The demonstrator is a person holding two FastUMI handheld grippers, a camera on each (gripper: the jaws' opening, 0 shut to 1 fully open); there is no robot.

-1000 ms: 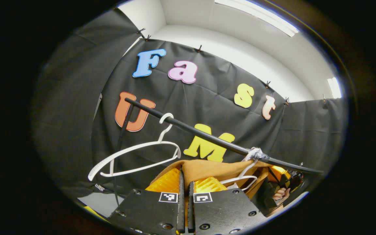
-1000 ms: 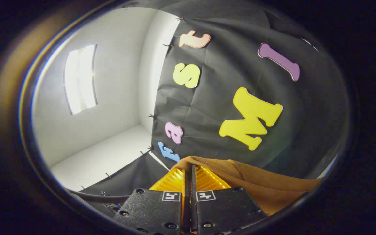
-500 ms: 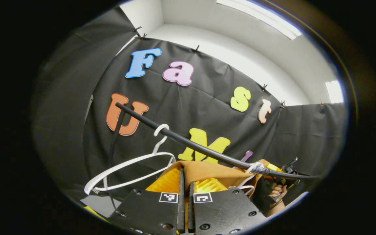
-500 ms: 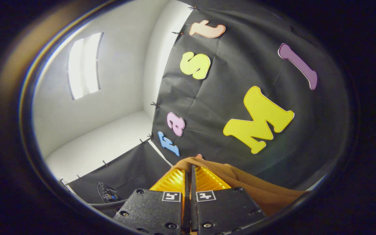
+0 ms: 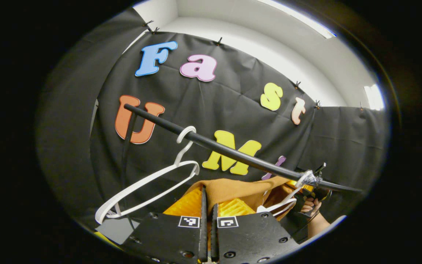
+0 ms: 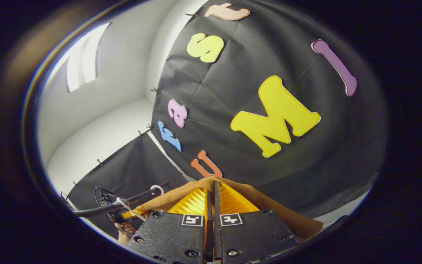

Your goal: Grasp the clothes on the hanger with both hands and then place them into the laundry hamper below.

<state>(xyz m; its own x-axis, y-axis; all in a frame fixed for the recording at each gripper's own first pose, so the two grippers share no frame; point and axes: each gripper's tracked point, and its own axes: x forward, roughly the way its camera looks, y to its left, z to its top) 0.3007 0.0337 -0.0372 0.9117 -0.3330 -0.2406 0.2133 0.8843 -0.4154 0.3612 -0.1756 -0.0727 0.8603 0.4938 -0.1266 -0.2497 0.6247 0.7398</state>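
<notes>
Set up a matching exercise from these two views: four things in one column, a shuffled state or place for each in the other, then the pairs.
Things:
1. brown garment
2. bare white hanger
3. black rail
4. left tool

States:
A. hooked on the rail, nothing on it
B. shut on the brown cloth
C. runs slanted in front of the booth wall
D. pinched at two spots, one per tool

Pairs: 1-D, 2-A, 3-C, 4-B

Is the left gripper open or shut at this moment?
Shut on the brown garment. In the left gripper view, the left gripper has its fingers together with the cloth's edge pinched between them, below the black rail.
</notes>
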